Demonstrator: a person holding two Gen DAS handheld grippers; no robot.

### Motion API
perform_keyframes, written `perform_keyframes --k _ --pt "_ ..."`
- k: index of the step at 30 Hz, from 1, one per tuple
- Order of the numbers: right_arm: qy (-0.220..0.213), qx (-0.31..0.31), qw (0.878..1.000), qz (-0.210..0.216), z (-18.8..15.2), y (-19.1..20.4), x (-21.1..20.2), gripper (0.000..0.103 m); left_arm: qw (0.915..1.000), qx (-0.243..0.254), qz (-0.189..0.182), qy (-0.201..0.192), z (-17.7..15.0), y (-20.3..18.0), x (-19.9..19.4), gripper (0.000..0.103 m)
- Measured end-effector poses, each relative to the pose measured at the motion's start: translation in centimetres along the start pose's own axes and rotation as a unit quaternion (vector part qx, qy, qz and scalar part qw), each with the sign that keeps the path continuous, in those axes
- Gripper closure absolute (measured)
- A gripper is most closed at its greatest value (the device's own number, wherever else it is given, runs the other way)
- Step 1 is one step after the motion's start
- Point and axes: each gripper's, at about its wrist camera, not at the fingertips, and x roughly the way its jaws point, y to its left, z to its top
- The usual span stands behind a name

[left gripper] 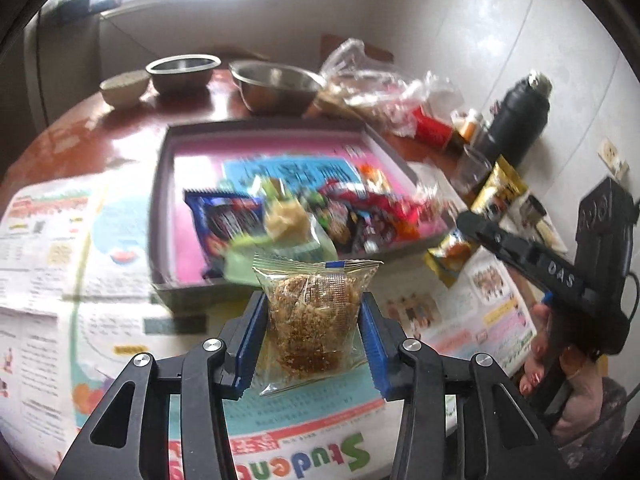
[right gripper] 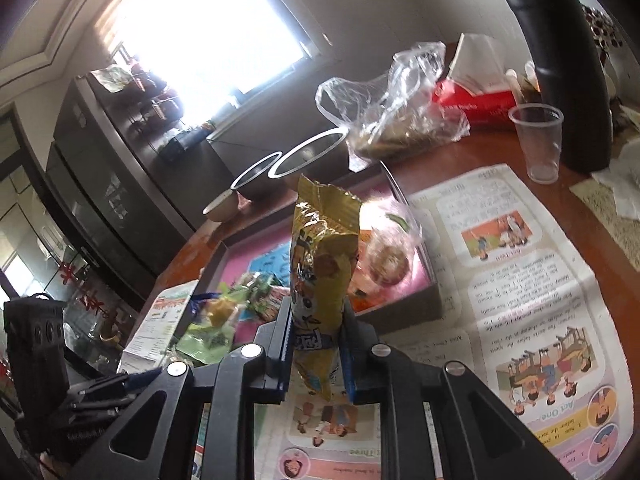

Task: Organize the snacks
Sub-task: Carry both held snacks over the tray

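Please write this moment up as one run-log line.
left claw: shut on clear snack pack | right claw: shut on yellow snack bag | both above newspaper | tray: holds several snacks

A bright window (right gripper: pixel 208 28) is seen at upper left, overexposed. Pale tiled walls (left gripper: pixel 500 28) are shown at upper right; a dark cabinet (right gripper: pixel 104 184) is placed below the window. The reddish-brown worktop (left gripper: pixel 192 112) is lit by daylight.
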Motion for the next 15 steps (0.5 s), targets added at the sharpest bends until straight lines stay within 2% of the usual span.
perform_keyframes --k 5,15 --pt "-0.004 -0.009 1.0 0.01 0.6 1.0 0.1 0.083 0.9997 -0.004 0.009 -0.022 1.4 0.8 -0.8 0.056" --pt "-0.002 -0.031 0.999 0.02 1.3 3.1 0.6 0.083 0.9991 -0.009 0.015 -0.039 3.1 1.6 -0.7 0.056"
